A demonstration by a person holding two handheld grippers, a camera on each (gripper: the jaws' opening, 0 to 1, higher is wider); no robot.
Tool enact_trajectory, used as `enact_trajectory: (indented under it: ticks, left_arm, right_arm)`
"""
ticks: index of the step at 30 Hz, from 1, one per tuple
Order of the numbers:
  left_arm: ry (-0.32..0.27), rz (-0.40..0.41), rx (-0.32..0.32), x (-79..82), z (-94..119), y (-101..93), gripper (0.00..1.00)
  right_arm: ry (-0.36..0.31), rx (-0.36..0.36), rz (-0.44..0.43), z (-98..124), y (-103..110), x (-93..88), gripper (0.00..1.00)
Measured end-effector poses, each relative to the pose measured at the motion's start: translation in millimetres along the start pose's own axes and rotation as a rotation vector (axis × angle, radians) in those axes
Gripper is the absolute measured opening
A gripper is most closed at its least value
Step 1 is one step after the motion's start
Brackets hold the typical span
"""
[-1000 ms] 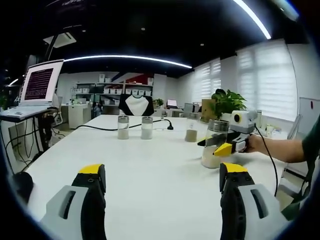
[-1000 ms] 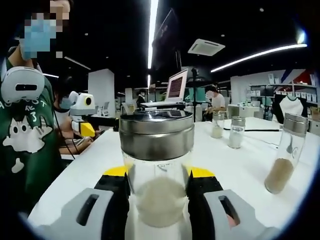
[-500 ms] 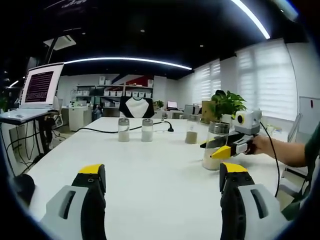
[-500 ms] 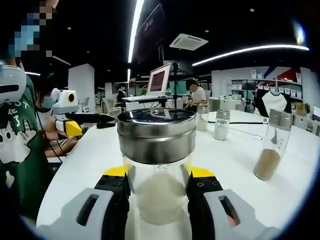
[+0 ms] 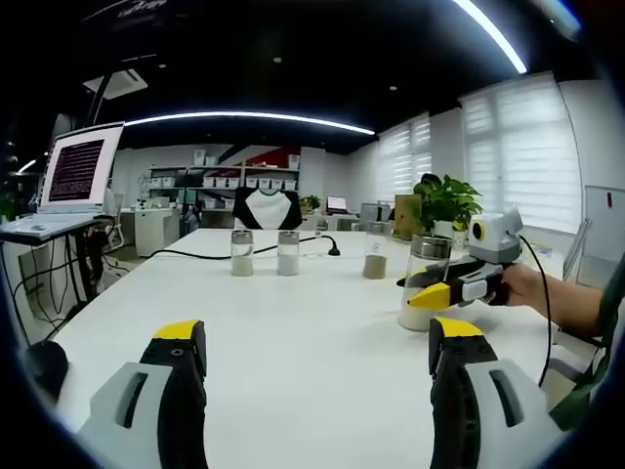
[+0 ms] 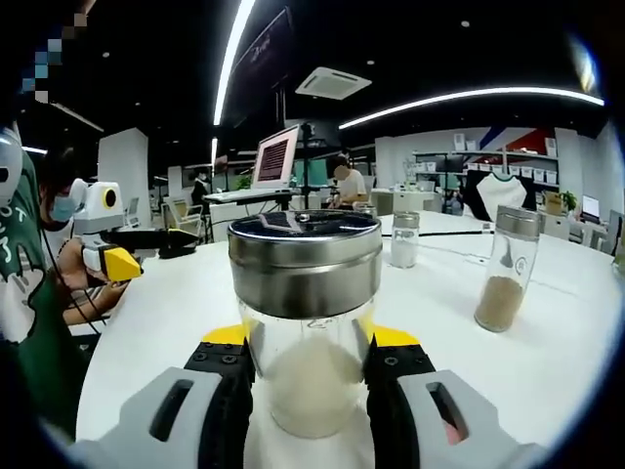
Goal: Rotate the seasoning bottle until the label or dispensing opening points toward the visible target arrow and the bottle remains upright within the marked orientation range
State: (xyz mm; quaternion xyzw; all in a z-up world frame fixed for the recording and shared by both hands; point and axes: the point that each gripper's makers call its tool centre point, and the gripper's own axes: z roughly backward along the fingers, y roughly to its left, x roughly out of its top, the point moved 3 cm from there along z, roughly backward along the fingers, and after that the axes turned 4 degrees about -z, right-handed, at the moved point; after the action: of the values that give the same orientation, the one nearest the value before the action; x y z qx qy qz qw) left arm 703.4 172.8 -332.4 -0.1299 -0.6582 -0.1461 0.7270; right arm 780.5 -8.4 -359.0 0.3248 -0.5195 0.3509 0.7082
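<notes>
The seasoning bottle [image 6: 305,322] is clear glass with a steel cap and pale powder in its lower half. It stands upright on the white table [image 6: 176,313], and my right gripper [image 6: 305,340] is shut on its body, a jaw pressed to each side. In the left gripper view the same bottle [image 5: 422,285] stands at the right, with the right gripper [image 5: 461,283] and a hand behind it. My left gripper [image 5: 317,337] hovers low over the table, open, with nothing between its fingers. It also appears at the left of the right gripper view as the left gripper [image 6: 122,256].
Two small jars [image 5: 264,252] and a third [image 5: 375,256] stand mid-table beside a black cable [image 5: 195,252]. A jar of brown powder [image 6: 504,278] is right of the held bottle. A potted plant [image 5: 444,200] and a raised laptop [image 5: 78,166] flank the table. People sit nearby.
The right gripper has turned with the bottle still held, so its background slid left. In the left gripper view, gripper and bottle shifted slightly right. The left gripper stayed open and still.
</notes>
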Motion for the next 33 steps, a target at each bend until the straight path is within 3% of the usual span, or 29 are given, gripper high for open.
enact_trajectory:
  ticks: [12, 25, 33]
  left_arm:
    - [0.009, -0.004, 0.001, -1.3, -0.6, -0.7, 1.00]
    - [0.018, -0.010, -0.007, -3.7, -2.0, -2.7, 1.00]
    - [0.026, 0.000, -0.013, -7.1, -3.9, -4.9, 1.00]
  right_arm:
    - [-0.023, -0.144, -0.018, 0.3, 0.0, -0.5, 0.43]
    - [-0.058, -0.240, -0.033, 0.8, -0.4, -1.2, 0.43]
    - [-0.055, -0.354, -0.054, 1.2, 2.0, -1.7, 0.43]
